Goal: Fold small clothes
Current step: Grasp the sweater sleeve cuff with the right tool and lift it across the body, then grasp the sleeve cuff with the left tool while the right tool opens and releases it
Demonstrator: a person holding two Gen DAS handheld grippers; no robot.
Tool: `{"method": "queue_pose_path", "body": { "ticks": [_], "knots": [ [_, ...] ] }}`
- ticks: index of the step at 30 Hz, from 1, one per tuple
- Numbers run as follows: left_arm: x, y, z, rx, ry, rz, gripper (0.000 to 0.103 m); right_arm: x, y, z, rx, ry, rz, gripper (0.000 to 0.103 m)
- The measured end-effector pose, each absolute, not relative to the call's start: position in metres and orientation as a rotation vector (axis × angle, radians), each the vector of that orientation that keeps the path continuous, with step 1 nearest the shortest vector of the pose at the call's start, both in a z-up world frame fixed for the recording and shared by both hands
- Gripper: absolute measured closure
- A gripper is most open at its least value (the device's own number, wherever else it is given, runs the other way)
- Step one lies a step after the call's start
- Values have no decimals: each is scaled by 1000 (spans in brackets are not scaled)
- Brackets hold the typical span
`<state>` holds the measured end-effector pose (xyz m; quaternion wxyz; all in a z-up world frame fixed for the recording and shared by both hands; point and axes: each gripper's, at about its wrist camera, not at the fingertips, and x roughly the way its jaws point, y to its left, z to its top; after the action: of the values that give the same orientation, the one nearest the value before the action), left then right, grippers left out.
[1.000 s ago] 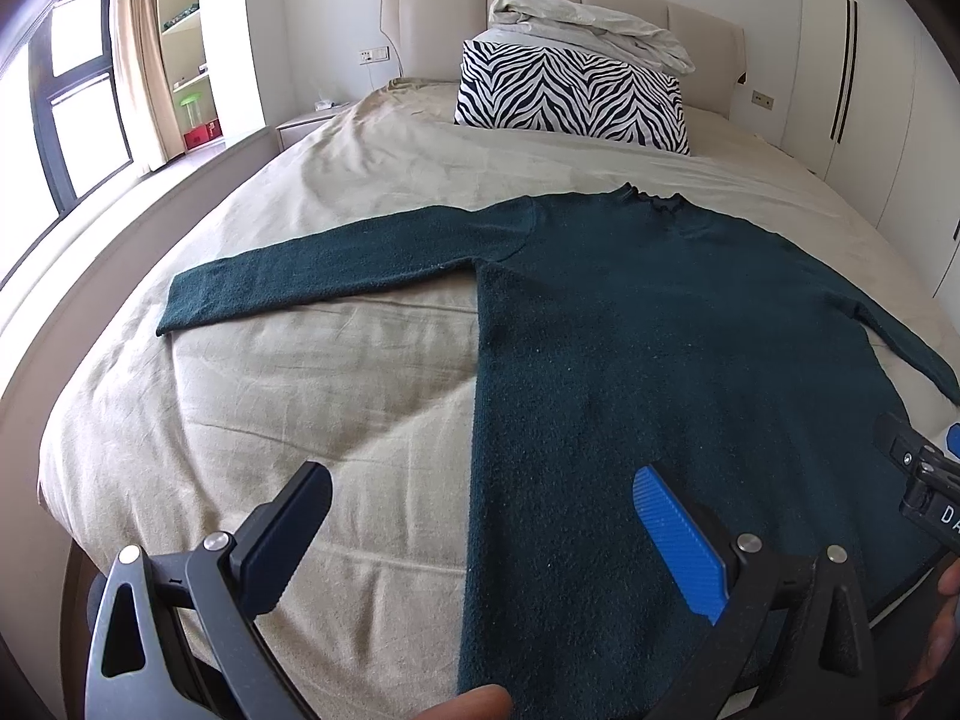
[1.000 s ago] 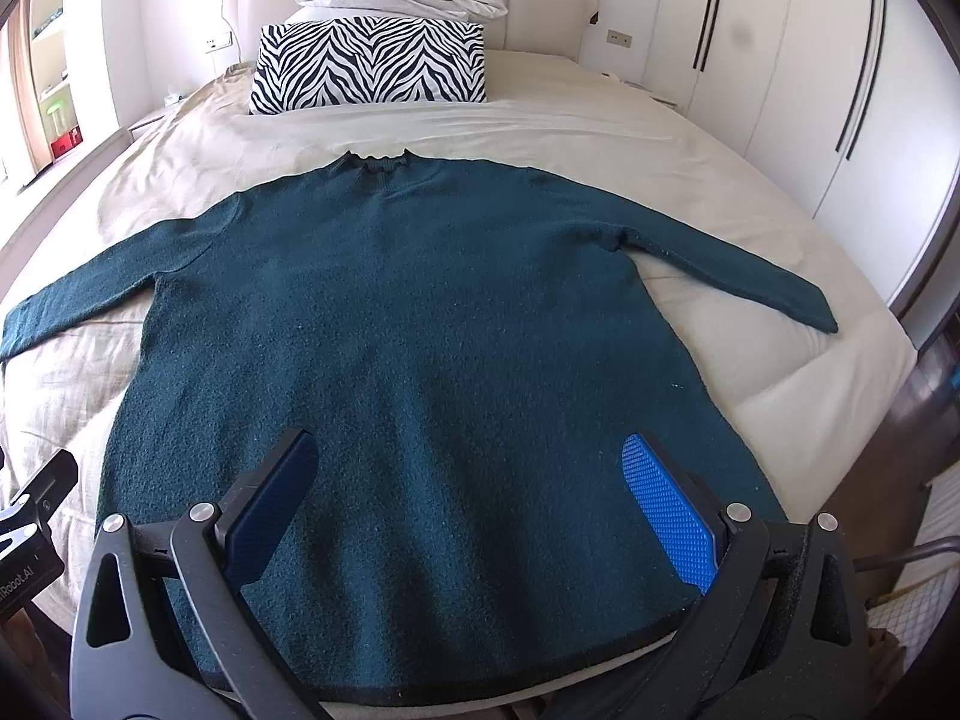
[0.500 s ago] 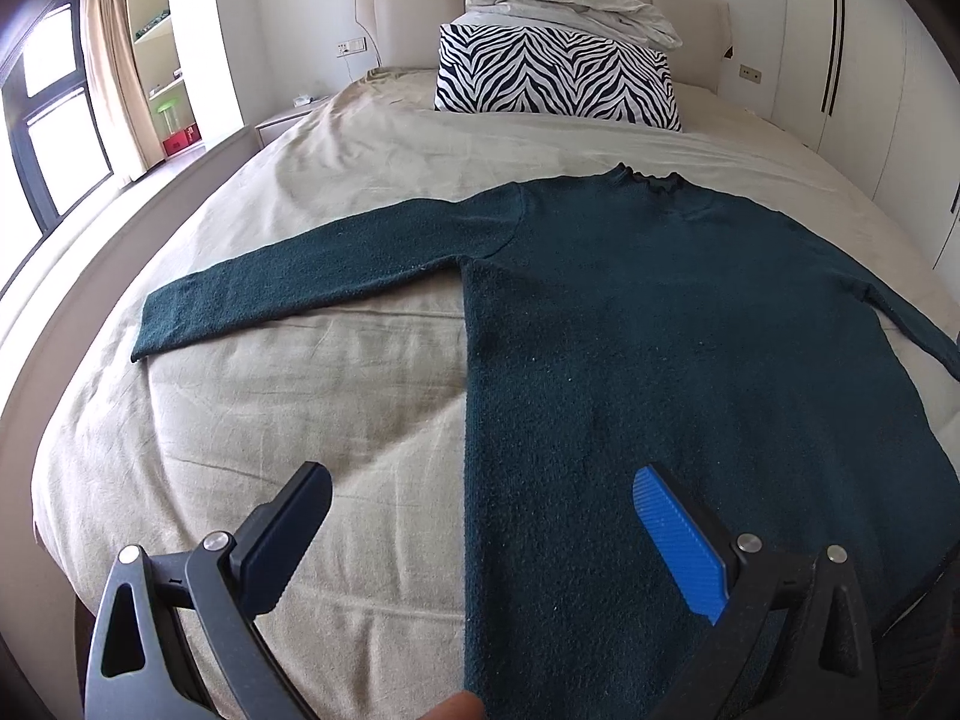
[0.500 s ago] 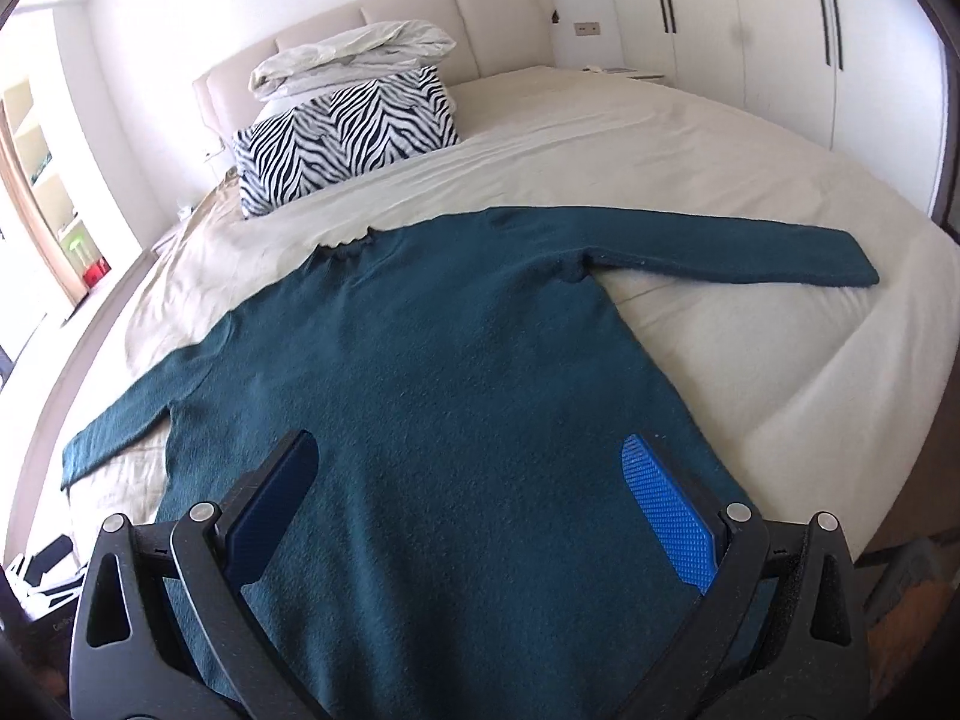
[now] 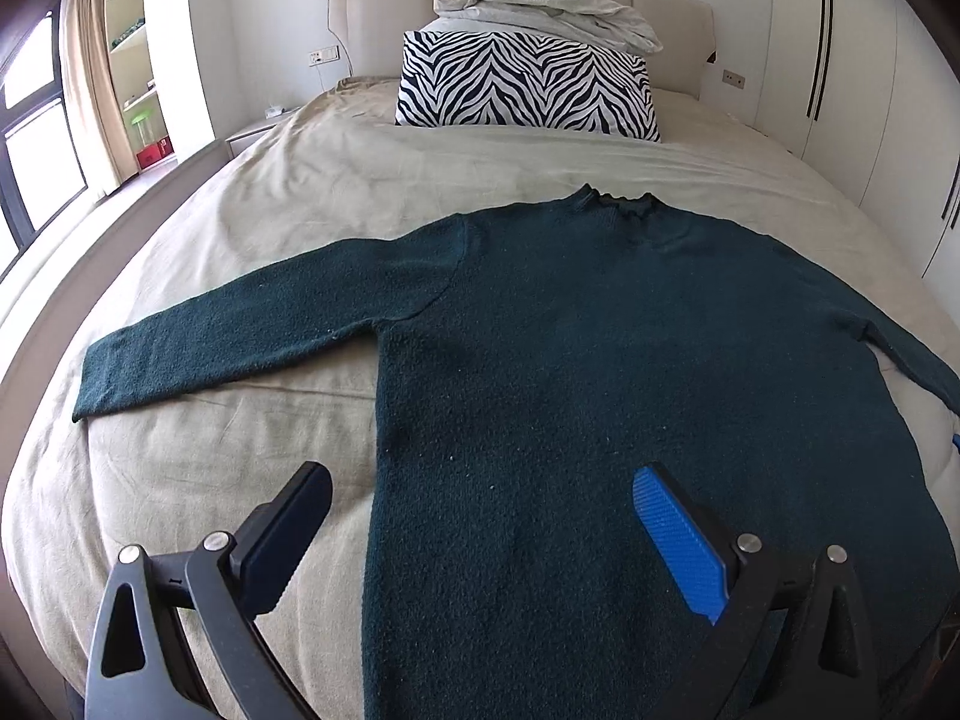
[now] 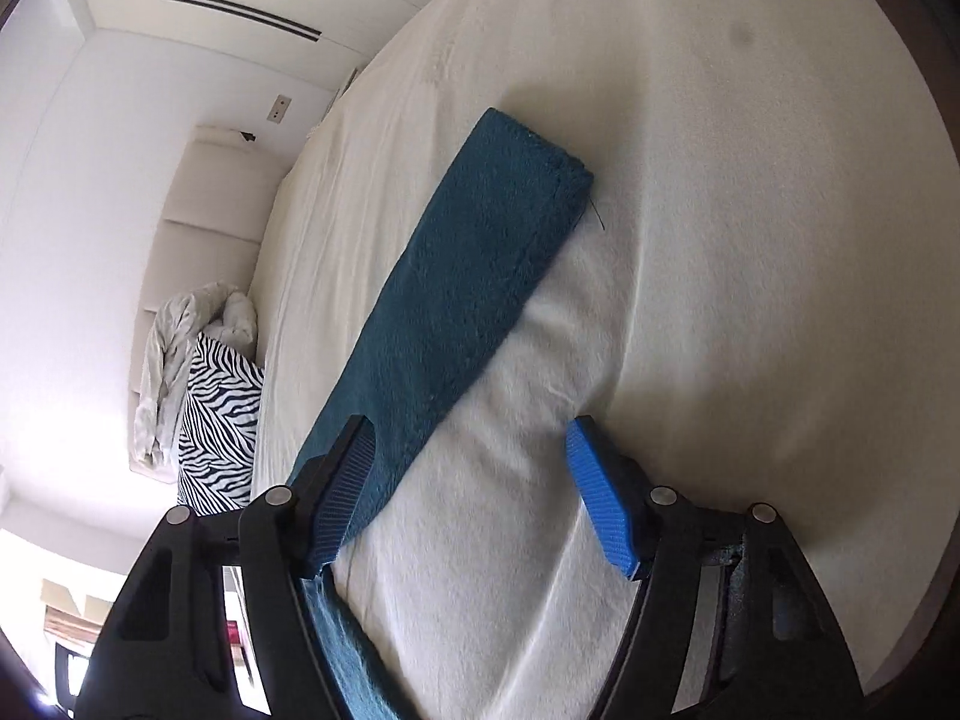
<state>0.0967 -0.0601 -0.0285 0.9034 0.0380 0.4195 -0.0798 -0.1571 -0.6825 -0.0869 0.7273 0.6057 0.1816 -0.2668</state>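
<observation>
Left hand-held gripper [image 5: 480, 540] wide open, empty, right hand-held gripper [image 6: 474, 492] likewise, sweater [image 5: 600, 390] flat, collar toward headboard [image 5: 384, 18]

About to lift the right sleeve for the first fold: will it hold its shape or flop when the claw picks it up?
Likely floppy: the sleeve lies limp on the bed sheet. The knit looks thick and fuzzy, so probably grippy, not slippery. The right claw is open over it; a one-point lift would probably leave the cuff drooping.
</observation>
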Motion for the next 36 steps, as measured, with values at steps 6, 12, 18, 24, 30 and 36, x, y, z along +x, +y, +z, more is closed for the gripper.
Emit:
{"method": "queue_pose_path", "body": {
  "ticks": [6,12,18,24,30,36],
  "knots": [
    [128,-81,-38,-33,935,-287,14,-132,-753,-109,1368,378,-598,71],
    [148,-94,-50,-112,993,-368,20,-99,-764,-88,1212,438,-628,94],
    [169,-94,-45,-201,991,-428,20,5,-678,-12,888,520,-471,95],
    [194,-81,-35,-360,992,-498,20,126,-491,34,550,639,-111,95],
    [209,-66,-41,-541,1017,-593,19,186,-334,-16,432,799,128,95],
    [219,-69,-76,-686,1120,-619,12,165,-273,-79,449,895,179,83]
  ]
}}
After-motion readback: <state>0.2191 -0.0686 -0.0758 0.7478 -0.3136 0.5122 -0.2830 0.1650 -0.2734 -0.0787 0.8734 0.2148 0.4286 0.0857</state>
